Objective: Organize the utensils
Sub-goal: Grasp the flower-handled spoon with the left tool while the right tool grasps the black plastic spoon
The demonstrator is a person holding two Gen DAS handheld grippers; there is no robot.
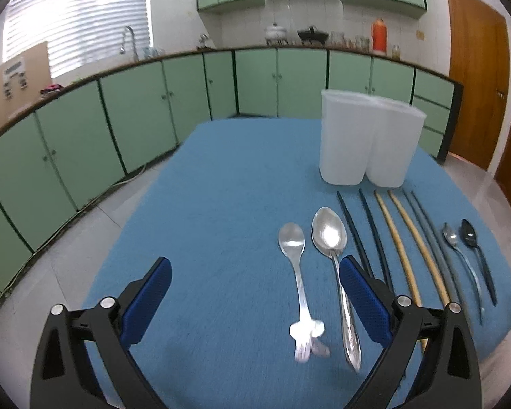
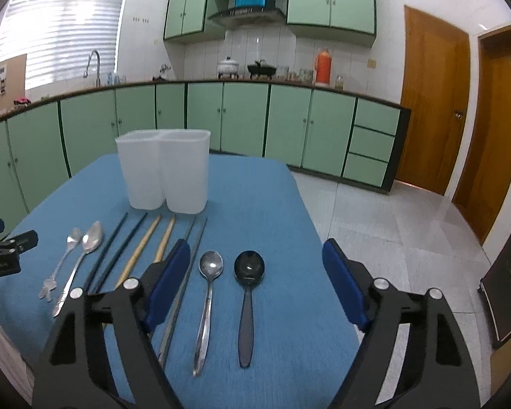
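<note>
Both grippers, left and right, open, empty; approach step: next, close on a spoon at 6 o'clock of holder

Green kitchen cabinets, bright blinded window, wooden doors, tiled floor

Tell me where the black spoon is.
The black spoon lies on the blue cloth at the row's right end, beside a steel spoon, between the open right tongs.
</note>
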